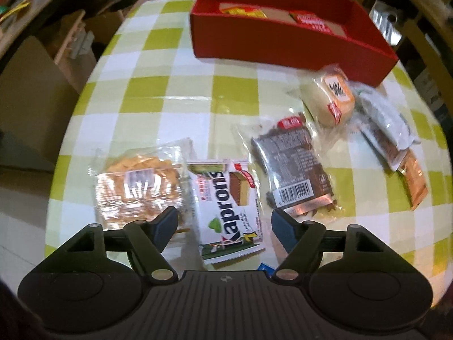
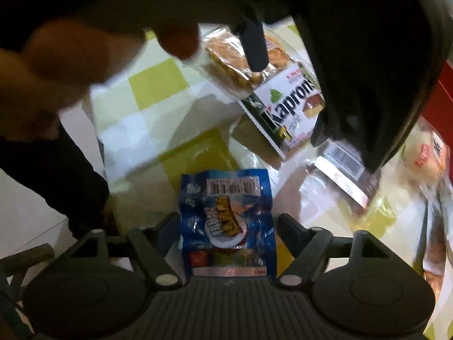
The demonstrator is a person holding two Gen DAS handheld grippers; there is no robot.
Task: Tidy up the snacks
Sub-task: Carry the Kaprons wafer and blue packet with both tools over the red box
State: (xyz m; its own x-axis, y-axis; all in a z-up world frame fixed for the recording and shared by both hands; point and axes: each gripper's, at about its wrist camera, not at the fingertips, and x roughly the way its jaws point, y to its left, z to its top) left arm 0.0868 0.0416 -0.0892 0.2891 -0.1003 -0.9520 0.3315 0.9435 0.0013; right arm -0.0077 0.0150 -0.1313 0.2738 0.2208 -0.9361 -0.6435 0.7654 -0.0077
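My left gripper (image 1: 223,218) is open, its fingers either side of a white Kaprons wafer pack (image 1: 226,212) on the checked table. A clear pack of biscuits (image 1: 138,187) lies to its left, a brown snack pack (image 1: 297,170) to its right. A round cake pack (image 1: 331,99) and more packets (image 1: 388,130) lie further right. A red box (image 1: 283,28) at the back holds two red-yellow packs. My right gripper (image 2: 228,226) is open around a blue snack pack (image 2: 226,221). The left gripper's body (image 2: 368,70) looms above the Kaprons pack (image 2: 283,113) in the right wrist view.
The table with its green-and-white checked cloth (image 1: 175,85) ends at a curved left edge, with floor and cardboard boxes (image 1: 34,85) beyond. Cluttered shelves stand at the back right. A hand (image 2: 70,51) fills the upper left of the right wrist view.
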